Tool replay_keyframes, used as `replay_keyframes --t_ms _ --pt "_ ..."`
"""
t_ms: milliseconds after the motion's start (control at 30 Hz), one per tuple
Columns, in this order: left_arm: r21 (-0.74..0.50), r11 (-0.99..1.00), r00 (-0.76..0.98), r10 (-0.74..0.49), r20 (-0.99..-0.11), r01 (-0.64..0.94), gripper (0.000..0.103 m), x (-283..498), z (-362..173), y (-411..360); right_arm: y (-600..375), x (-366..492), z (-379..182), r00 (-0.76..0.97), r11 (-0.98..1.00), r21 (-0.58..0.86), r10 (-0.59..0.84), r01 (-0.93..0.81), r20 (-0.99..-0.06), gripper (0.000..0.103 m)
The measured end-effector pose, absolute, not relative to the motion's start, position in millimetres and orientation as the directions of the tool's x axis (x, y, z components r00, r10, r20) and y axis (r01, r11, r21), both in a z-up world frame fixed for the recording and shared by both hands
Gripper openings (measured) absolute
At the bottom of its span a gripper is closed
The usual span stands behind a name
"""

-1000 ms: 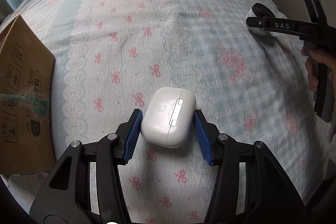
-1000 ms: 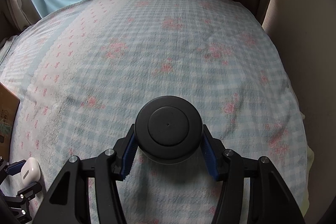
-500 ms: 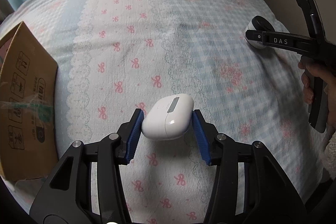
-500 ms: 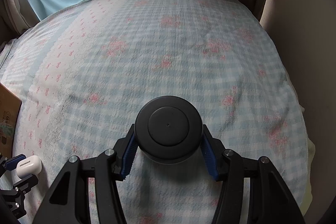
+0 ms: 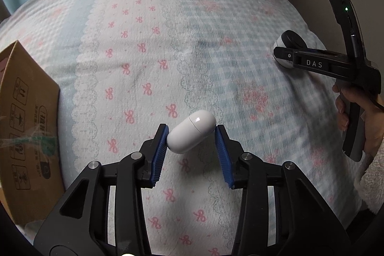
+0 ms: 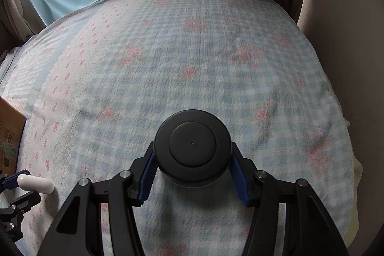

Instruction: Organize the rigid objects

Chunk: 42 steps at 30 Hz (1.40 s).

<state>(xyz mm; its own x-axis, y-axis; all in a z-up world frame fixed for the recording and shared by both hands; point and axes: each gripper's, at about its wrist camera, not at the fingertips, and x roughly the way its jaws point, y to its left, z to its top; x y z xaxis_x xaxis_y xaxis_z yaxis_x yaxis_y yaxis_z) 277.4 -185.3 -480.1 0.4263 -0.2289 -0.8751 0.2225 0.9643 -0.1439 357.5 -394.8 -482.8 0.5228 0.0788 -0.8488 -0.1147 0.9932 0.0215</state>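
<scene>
Two held objects above a patterned bed.
Left wrist view, lower centre: left gripper [image 5: 191, 136] fingers pinching white earbud case [image 5: 191, 131], now rolled end-on. Right wrist view, lower centre: right gripper [image 6: 192, 168] fingers clamping black round object [image 6: 192, 147], unchanged; likely carrying toward cardboard box [image 5: 22, 126].

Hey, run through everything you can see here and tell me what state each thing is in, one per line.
White pill-shaped earbud case: lid closed, tilted, held between the jaws.
Left gripper: shut on the earbud case.
Round black-lidded container: lid on, gripped at its sides.
Right gripper: shut on the container.
Brown cardboard box: flap raised.
</scene>
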Motion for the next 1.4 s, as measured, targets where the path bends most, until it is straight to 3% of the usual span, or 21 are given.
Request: replay_keyframes --t_ms 100,933,1267,1400 --pt "-0.160 0.960 0.420 -0.246 -0.874 0.229 0.023 279 -478 -185 -395 357 -483 0.522 0.993 0.027 0.082 -0.112 -0.849 0.052" --pt "-0.244 0.948 0.438 -0.311 -0.843 0.204 0.019 286 -452 -171 -397 344 -465 0.523 0.993 0.069 0.108 -0.093 -0.846 0.052" --pt "-0.293 0.936 0.488 -0.352 -0.799 0.195 0.018 274 -386 -138 -358 326 -401 0.518 0.988 0.067 0.130 -0.138 -0.846 0.052" --pt "-0.244 0.952 0.391 -0.299 -0.871 0.185 0.019 275 -408 -132 -342 311 -379 0.527 0.987 0.096 0.151 -0.130 -0.836 0.052"
